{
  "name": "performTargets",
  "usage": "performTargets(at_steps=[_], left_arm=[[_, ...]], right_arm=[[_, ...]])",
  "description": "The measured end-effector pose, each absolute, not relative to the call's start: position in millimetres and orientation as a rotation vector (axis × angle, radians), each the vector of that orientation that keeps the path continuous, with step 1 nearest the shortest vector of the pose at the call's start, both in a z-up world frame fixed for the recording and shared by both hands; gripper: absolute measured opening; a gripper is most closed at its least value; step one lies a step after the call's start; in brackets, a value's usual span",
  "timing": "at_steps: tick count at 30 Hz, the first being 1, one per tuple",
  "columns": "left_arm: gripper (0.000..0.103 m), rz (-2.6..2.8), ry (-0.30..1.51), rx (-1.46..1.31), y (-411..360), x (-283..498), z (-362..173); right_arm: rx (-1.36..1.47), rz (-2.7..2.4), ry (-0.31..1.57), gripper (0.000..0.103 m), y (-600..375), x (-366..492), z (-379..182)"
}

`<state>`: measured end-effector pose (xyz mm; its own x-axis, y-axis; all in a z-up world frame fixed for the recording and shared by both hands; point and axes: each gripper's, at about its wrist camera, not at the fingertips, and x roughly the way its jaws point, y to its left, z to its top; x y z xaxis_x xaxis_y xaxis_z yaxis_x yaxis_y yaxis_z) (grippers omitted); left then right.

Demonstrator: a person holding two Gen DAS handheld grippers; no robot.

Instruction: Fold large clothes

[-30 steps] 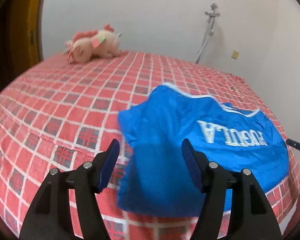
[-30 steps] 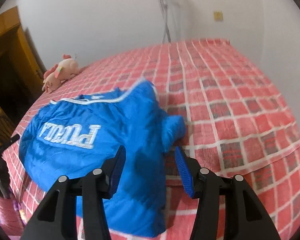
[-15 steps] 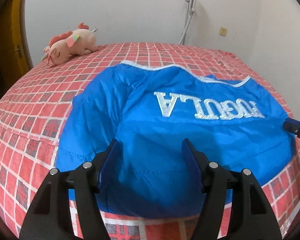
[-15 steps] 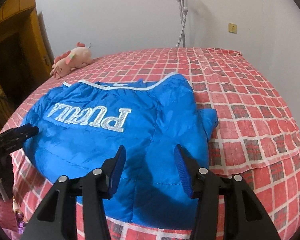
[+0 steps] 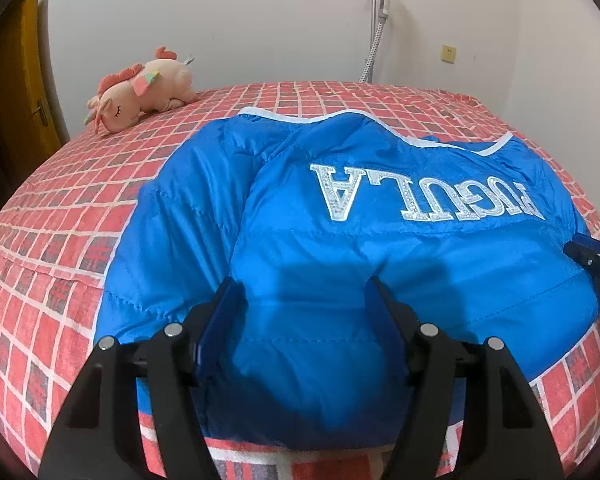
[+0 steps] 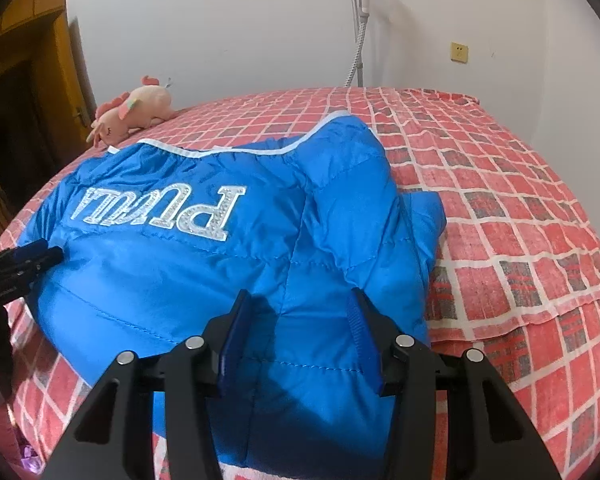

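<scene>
- Left gripper (image 5: 305, 312), bottom centre of my left wrist view: fingers (image 5: 220, 326) apart, nothing clamped. The near hem of the blue jacket (image 5: 340, 280) shows in the gap; I cannot tell whether the pads touch the cloth.
- Right gripper (image 6: 300, 330), bottom centre of my right wrist view: fingers (image 6: 364, 336) apart too, a narrower gap than the left. A quilted seam of the jacket (image 6: 220, 264) runs up between them; no pinch visible.
- Each gripper's tip shows in the other's view: right one at the right edge of the left view, left one at the left edge of the right view, both at the jacket's sides.
- Jacket lies spread on the bed (image 5: 68, 208), filling mid-frame in both views. Silver lettering (image 5: 424, 198) reads upside down to me. White-trimmed edge at the far side. In the right view, a sleeve is folded over its right part.
- Bed cover: red check with white lines.
- Farther, upper left: pink plush toy (image 5: 140, 90) on the bed, well apart from the jacket.
- Farthest: white wall, a grey stand with hose (image 5: 376, 20) upper right, a yellow socket (image 5: 448, 54).
</scene>
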<state>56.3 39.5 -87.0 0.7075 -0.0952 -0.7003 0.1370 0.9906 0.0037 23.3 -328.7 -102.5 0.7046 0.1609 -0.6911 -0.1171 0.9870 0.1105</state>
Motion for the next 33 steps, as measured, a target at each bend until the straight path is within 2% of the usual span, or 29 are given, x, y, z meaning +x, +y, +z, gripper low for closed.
performTargets(at_steps=[9,15,17,21,27,33], left_arm=[[0.065,-0.137,0.777,0.044,40.7,57.4,-89.0],[0.066,-0.164,0.79,-0.015,55.1,41.0,-72.1],[0.075,-0.157,0.791,-0.045,65.7,31.6,-64.7],[0.08,-0.061,0.808,-0.053,89.4,12.3,-58.3],[0.08,-0.112,0.981,-0.288,122.8,13.6,-85.7],[0.08,-0.187,0.987,-0.512,142.7,23.7,-107.3]], right_arm=[[0.079,0.146,0.77,0.049,-327.9,22.4,-103.9],[0.109,0.163,0.785,0.051,-331.5,23.5,-99.0],[0.11,0.171,0.792,0.052,-332.0,23.6,-96.9],[0.112,0.179,0.802,0.053,-332.1,24.5,-94.9],[0.116,0.184,0.804,0.053,-332.6,25.0,-95.2],[0.116,0.186,0.802,0.053,-332.2,24.6,-95.1]])
